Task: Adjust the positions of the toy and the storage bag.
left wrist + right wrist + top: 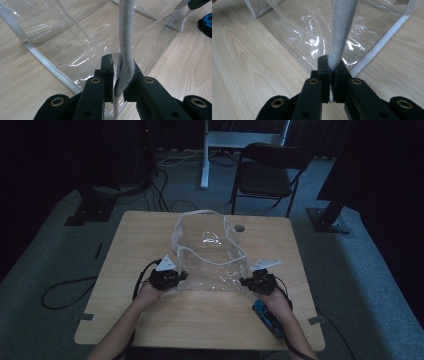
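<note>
Dim room, wooden table (210, 320). A person is holding a gripper in each hand at the near side of a clear plastic bag (210, 252) edged in white trim.

Left gripper (169, 278): it is sitting at the bag's near left corner. In the left gripper view its jaws are standing nearly together, clamping the white fabric edging (126, 50), with a fold of clear film caught alongside. The edging is running straight up and away from the jaw tips; the bag's clear wall is spreading out ahead and to the left of the jaws, lying partly on the tabletop.

Right gripper (256, 282): it is sitting at the bag's near right corner. In the right gripper view its jaws are pressing fully closed on the white edging (342, 27), which is rising directly ahead of the tips. Clear film is lying beyond the jaws on both sides, and a trimmed bottom seam is slanting off to the right.

The bag is standing open between and beyond the two grippers, mouth upward, handle loop on its far side.

A blue object (269, 319) is lying just behind the right gripper, beside that hand's wrist. A dark chair (267, 172) is standing well beyond the table on the floor.
</note>
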`<control>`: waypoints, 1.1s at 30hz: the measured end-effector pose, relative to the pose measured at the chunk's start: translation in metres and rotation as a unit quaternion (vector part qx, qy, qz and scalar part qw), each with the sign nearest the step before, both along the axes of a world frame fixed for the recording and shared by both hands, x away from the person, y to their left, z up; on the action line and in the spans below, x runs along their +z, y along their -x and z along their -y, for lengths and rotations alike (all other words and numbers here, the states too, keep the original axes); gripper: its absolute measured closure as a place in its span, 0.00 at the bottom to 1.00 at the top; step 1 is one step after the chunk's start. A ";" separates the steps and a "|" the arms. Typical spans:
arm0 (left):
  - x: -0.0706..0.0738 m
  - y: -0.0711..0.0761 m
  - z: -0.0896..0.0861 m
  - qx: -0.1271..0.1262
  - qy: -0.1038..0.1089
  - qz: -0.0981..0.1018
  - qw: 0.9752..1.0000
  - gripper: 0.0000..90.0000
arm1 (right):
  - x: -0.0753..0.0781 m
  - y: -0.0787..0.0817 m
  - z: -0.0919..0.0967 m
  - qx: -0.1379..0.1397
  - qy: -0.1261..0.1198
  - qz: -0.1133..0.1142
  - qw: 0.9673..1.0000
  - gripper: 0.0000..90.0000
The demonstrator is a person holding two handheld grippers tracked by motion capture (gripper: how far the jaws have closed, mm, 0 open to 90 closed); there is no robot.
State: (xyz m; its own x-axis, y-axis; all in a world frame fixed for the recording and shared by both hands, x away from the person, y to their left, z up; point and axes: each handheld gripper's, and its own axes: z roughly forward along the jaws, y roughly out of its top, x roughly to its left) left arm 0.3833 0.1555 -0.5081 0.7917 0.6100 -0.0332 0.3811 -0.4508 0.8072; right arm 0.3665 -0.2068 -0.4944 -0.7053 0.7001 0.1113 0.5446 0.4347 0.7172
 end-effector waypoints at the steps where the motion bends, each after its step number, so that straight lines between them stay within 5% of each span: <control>1: 0.000 -0.001 0.003 -0.002 0.001 -0.001 1.000 0.91 | 0.000 0.000 0.003 -0.003 0.000 0.001 1.000 0.96; 33: 0.001 -0.002 0.089 -0.075 -0.002 -0.010 0.997 0.92 | -0.003 0.026 0.091 -0.096 -0.017 -0.002 0.995 0.96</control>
